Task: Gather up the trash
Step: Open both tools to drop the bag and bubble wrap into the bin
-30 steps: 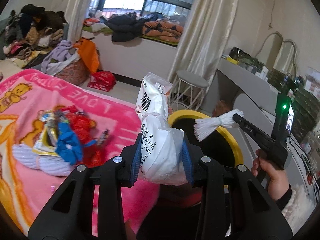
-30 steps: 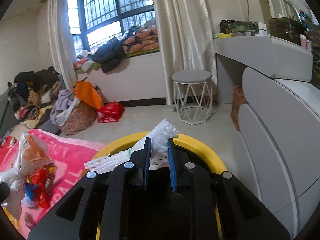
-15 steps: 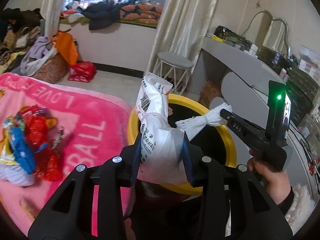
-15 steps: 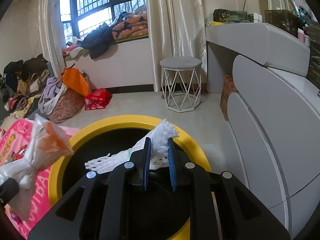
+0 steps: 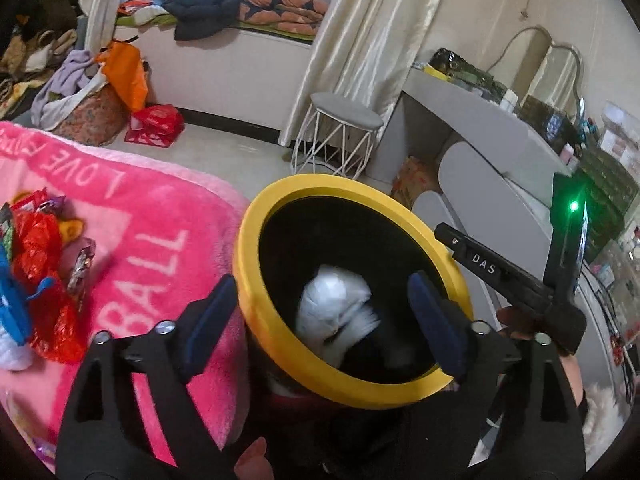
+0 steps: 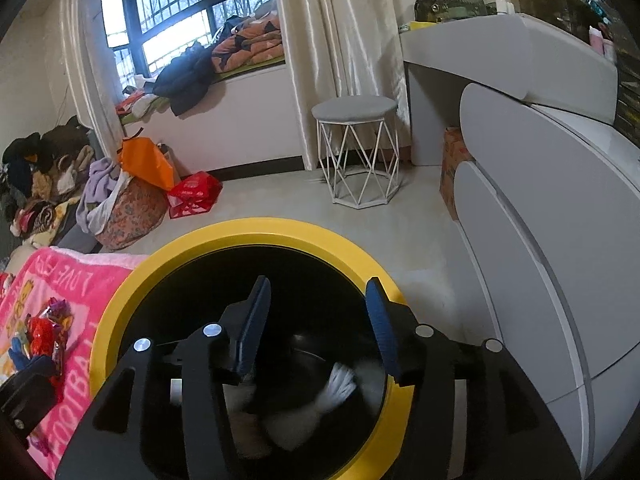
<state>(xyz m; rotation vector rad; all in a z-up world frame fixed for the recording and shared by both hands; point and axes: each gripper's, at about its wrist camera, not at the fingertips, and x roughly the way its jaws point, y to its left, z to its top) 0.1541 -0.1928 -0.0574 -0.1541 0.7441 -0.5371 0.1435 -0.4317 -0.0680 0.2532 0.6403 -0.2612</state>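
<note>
A black bin with a yellow rim (image 5: pixel 256 240) (image 6: pixel 120 300) stands beside the pink blanket. My left gripper (image 5: pixel 320 316) is open over the bin's mouth; a white plastic bag (image 5: pixel 332 300) lies blurred inside below it. My right gripper (image 6: pixel 316 320) is open above the bin too, and a white tasselled bundle (image 6: pixel 340 388) shows blurred inside. The right gripper's body also shows in the left wrist view (image 5: pixel 500 272), to the right of the bin. A pile of red and blue wrappers (image 5: pixel 36 280) (image 6: pixel 40 336) lies on the blanket.
The pink blanket (image 5: pixel 140 220) covers the bed left of the bin. A white wire stool (image 6: pixel 354 148) stands on the floor beyond. A grey dresser (image 6: pixel 540 240) runs along the right. Clothes and bags (image 6: pixel 132 184) pile under the window.
Both grippers have opened over the bin. The white bag has dropped from the left one and the tasselled bundle from the right one; both are now inside the bin.
</note>
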